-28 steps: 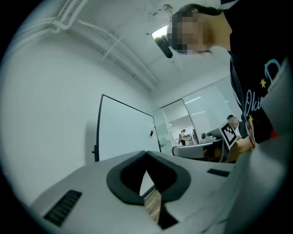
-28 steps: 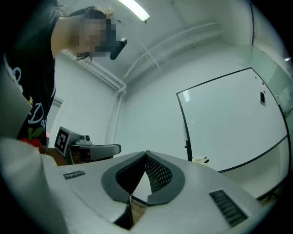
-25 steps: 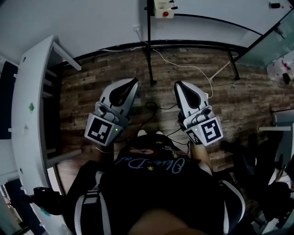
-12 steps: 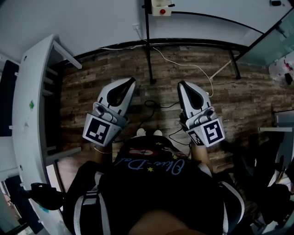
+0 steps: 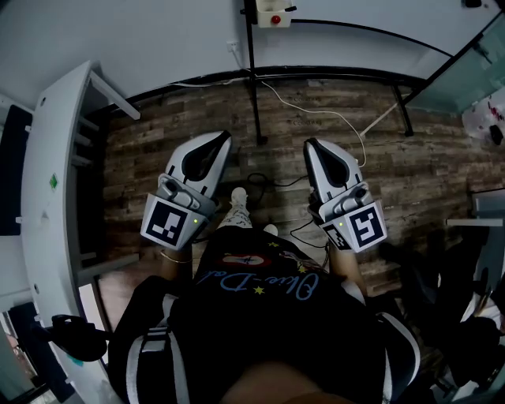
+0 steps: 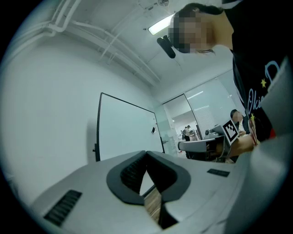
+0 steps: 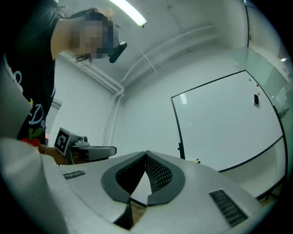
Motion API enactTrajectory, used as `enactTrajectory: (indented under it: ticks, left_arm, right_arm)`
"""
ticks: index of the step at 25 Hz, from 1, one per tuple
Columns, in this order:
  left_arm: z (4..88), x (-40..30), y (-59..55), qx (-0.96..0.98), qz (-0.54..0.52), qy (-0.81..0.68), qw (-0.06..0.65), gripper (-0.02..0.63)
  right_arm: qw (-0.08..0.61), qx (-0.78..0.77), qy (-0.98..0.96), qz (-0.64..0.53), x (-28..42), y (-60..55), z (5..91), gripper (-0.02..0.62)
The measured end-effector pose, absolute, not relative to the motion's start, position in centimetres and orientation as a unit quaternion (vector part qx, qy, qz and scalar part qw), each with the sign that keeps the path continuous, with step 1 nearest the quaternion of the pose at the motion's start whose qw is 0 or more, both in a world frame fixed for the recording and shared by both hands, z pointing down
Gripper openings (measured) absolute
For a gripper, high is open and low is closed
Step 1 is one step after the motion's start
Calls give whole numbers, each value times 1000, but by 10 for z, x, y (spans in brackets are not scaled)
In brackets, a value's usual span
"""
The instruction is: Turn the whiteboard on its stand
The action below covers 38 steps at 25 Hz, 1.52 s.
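since a second ago a white shoe (image 5: 237, 207) has stepped out toward the whiteboard (image 5: 371, 17). head view: the left gripper (image 5: 223, 140) and right gripper (image 5: 312, 147) hang well short of the whiteboard, with its stand post (image 5: 254, 87) ahead between them. a cable (image 5: 316, 106) trails over the floor in front of it, likely to snag a foot. left gripper view: jaws pressed together on nothing; the whiteboard stands upright beyond them, blank and black-framed. right gripper view: jaws likewise closed and empty, with a small knob (image 7: 181, 147) on the whiteboard's left edge. closed tips would probably skid off that glossy face — or shove the whole stand instead of pivoting the board.
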<state>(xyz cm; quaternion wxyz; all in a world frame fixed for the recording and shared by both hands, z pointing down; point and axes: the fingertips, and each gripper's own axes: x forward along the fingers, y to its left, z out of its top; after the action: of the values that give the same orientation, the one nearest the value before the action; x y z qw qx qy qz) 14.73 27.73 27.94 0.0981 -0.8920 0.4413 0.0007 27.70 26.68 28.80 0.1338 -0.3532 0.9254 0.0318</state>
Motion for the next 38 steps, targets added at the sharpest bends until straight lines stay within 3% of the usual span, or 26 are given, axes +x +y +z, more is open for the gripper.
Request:
enactTrajectory:
  ticks: [38]
  left_arm:
    - [284,106,153,-908,17,410,89,6]
  right_arm:
    - [116,-373,919,51,227,162,279,31]
